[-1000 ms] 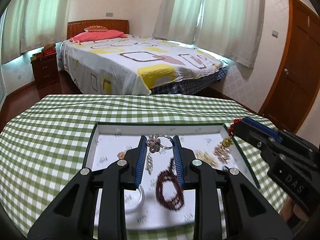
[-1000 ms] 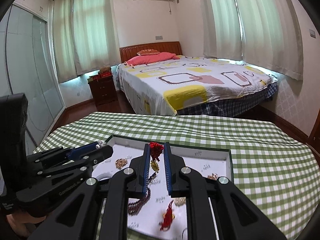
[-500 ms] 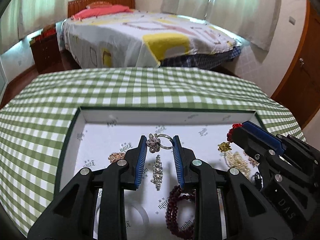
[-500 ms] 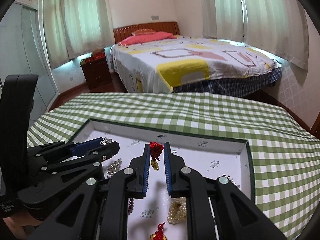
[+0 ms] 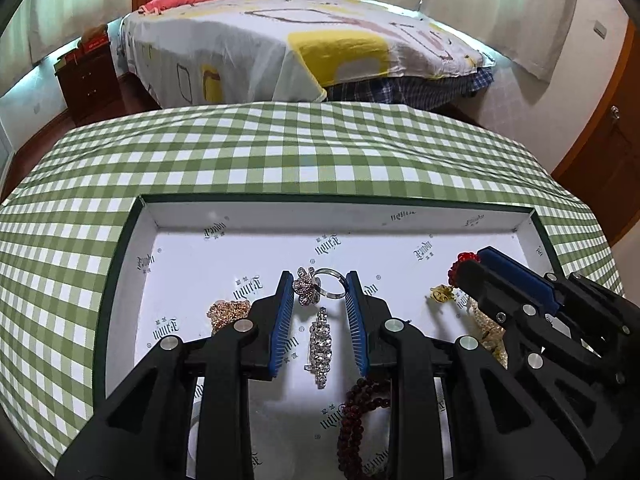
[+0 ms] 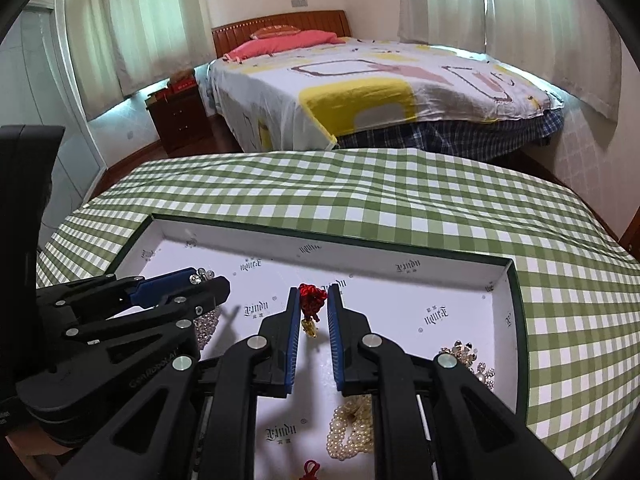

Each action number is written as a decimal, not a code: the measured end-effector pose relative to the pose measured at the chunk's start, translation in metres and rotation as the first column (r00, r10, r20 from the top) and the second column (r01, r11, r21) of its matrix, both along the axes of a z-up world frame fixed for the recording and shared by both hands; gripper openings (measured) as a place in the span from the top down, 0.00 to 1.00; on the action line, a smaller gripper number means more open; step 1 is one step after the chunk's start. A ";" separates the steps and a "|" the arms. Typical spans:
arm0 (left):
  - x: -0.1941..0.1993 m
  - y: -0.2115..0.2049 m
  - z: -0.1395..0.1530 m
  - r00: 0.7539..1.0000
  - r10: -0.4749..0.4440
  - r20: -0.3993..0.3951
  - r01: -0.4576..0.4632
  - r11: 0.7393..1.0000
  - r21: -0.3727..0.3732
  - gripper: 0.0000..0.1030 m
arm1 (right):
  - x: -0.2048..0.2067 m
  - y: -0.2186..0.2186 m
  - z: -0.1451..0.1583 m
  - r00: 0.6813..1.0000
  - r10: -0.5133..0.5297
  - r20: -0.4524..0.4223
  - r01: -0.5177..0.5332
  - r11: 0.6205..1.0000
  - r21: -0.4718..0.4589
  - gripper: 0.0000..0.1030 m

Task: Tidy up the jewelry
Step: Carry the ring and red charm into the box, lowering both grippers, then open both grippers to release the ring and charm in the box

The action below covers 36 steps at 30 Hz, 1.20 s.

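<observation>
Your left gripper (image 5: 320, 286) is clamped on a silver ring with a rhinestone flower top (image 5: 316, 285), held at the fingertips above the white-lined, dark-green-edged shallow tray (image 5: 280, 220). Your right gripper (image 6: 314, 300) is pinched narrow on a red knotted cord charm with a small gold pendant (image 6: 311, 309) hanging below, also over the tray floor.

Lying in the tray:
- clear rhinestone bar brooch (image 5: 321, 340), directly under the ring
- rose-gold crystal cluster (image 5: 226, 314), just beside your left finger
- dark red bead bracelet (image 5: 358, 420), near edge
- pearl strand heap (image 6: 352, 432)
- crystal brooch (image 6: 466, 358), near the right wall

The tray sits on a green-and-white checked tablecloth (image 5: 280, 152). A bed (image 6: 360, 92) stands beyond the table.
</observation>
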<state>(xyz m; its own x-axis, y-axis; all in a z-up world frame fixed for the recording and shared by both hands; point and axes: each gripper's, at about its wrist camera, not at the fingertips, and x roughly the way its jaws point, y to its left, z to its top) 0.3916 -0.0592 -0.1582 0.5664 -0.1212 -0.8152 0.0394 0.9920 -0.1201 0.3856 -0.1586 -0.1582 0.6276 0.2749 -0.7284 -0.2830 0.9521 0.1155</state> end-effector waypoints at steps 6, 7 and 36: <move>0.002 -0.003 0.000 1.000 -0.008 0.007 0.007 1.000 0.016 0.75 | 0.001 0.002 -0.003 1.000 0.007 -0.017 -0.007 1.000 -0.013 0.86; 0.003 -0.004 0.000 1.000 -0.010 0.006 0.010 1.000 0.017 0.75 | 0.001 0.002 -0.003 1.000 0.006 -0.018 -0.006 1.000 -0.013 0.86; -0.050 0.024 0.028 0.992 0.054 0.118 -0.055 0.999 0.001 0.24 | -0.034 -0.019 0.015 0.994 -0.085 0.070 0.087 0.996 -0.021 0.26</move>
<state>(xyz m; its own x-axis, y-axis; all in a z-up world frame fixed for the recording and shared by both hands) 0.3419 -0.0353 -0.1297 0.6643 -0.0839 -0.7427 -0.0009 0.9936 -0.1131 0.3511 -0.1781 -0.1430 0.6973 0.2005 -0.6882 -0.2063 0.9756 0.0752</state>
